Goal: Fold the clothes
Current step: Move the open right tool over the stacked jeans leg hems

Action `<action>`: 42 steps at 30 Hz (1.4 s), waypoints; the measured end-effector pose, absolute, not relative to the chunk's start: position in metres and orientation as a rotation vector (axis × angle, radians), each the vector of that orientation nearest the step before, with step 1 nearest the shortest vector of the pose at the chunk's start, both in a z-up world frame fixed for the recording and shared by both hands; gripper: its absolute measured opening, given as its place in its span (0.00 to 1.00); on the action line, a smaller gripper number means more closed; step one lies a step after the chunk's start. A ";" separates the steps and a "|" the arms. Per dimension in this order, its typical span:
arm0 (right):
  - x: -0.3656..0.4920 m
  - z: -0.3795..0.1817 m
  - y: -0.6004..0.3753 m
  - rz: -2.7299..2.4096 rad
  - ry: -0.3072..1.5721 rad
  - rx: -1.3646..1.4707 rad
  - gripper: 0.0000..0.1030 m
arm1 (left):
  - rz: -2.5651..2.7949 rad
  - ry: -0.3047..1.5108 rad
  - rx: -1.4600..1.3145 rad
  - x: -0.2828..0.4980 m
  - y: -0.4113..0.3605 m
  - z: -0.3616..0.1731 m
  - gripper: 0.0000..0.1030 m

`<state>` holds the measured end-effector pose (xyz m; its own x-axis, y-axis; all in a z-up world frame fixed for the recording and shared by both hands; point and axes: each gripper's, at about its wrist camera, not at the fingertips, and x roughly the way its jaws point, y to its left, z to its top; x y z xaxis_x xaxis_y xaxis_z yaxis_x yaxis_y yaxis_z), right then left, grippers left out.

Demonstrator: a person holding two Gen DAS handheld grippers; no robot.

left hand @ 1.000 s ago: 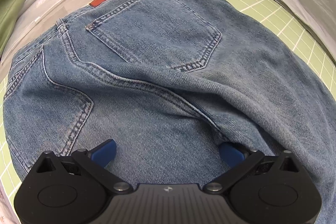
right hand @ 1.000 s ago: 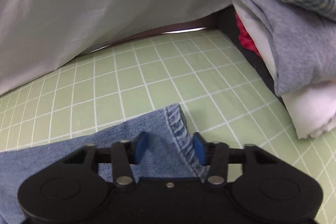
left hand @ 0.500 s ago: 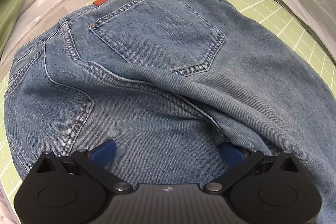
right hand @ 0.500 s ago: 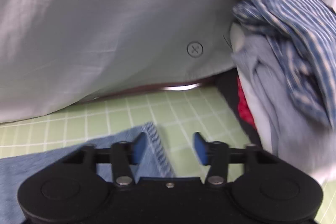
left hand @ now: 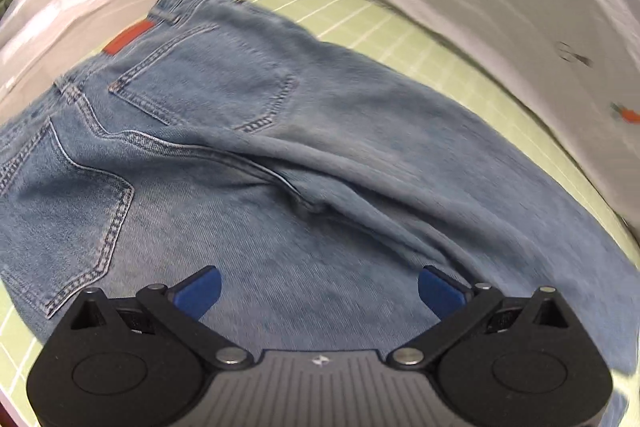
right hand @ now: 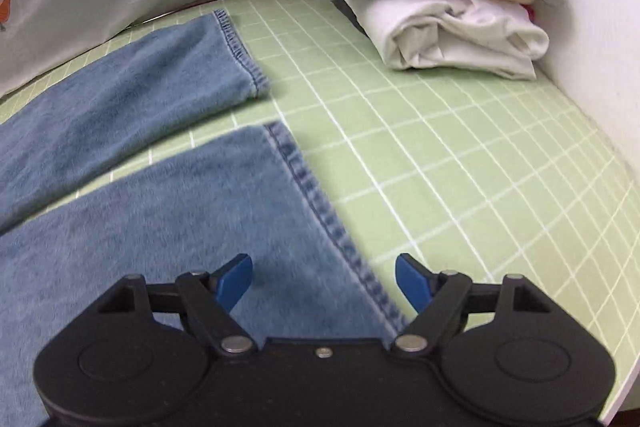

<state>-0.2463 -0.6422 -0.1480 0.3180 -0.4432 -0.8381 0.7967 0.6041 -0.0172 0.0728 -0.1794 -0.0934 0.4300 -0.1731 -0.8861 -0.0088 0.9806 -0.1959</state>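
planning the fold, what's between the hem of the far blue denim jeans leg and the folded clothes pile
In the right wrist view, only bare green grid cutting mat lies between the far blue denim jeans leg hem and the folded clothes pile.

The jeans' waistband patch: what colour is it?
Orange-red patch, clearest in the left wrist view.

The jeans [left hand: 304, 163] lie flat on the surface [right hand: 440, 155], seat just ahead of the left tool [left hand: 318, 291]. Two leg ends lie ahead-left of the right tool [right hand: 324, 281]. A clothes pile [right hand: 440, 7] sits far ahead-right.
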 end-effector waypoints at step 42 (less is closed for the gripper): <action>-0.286 -0.162 -0.541 -0.960 0.965 0.613 1.00 | -0.005 1.124 -0.318 -0.041 -0.069 -0.086 1.00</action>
